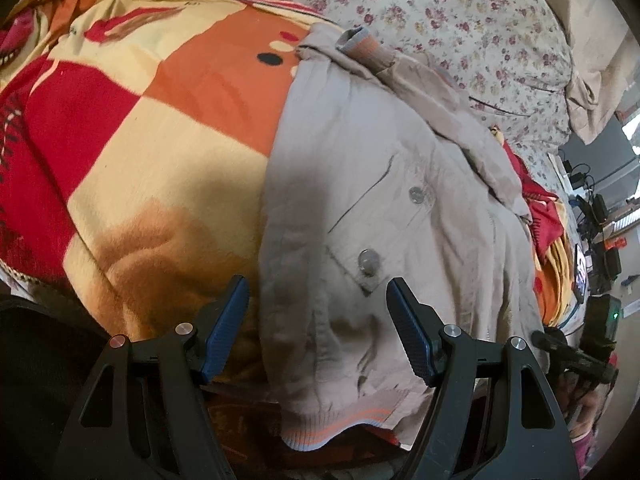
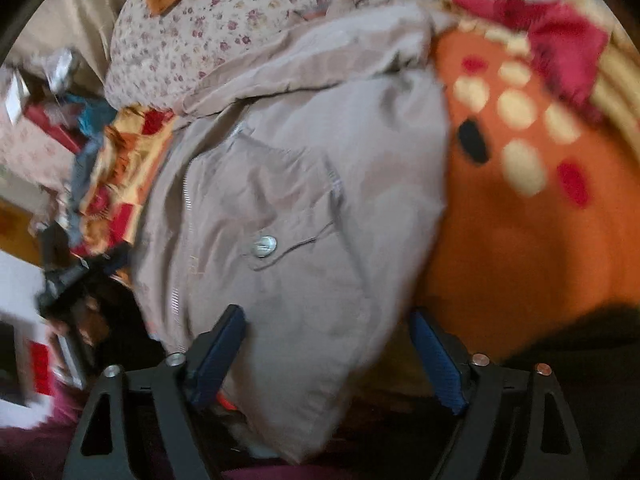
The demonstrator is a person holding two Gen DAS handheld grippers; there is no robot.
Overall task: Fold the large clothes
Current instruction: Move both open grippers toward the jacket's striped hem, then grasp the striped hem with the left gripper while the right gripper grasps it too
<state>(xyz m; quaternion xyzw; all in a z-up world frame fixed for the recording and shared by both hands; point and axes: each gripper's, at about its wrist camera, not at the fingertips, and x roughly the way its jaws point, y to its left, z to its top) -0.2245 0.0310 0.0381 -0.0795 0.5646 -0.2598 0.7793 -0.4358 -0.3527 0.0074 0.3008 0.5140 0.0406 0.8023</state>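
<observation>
Beige cotton, with metal snap buttons (image 1: 369, 259) and a pocket flap, makes up the jacket (image 1: 372, 184) that lies spread on a bed over a plush blanket (image 1: 132, 128) of red, orange and cream checks; a floral sheet (image 1: 460, 20) shows beyond it. The ribbed hem (image 1: 336, 424), striped in orange and pale blue, is the part nearest in the left wrist view, and a striped cuff (image 1: 362, 46) lies at the far end. The left hand-held gripper (image 1: 318, 300) stands wide above the hem end, its blue pads on either side of the jacket's near body, touching nothing that I can see. The right hand-held gripper (image 2: 328, 330) is at a middling gap with a rounded fold of the jacket between its pads; the left pad looks to be against the cloth while the right pad stands clear of it, so no grip is made yet, though this view is blurred. By my reading the step in hand is taking hold of the near edge on both sides to start a fold. The next move calls for each gripper to go lower and pinch the hem layers fully, gathering both thicknesses, before lifting the edge toward the collar end.
</observation>
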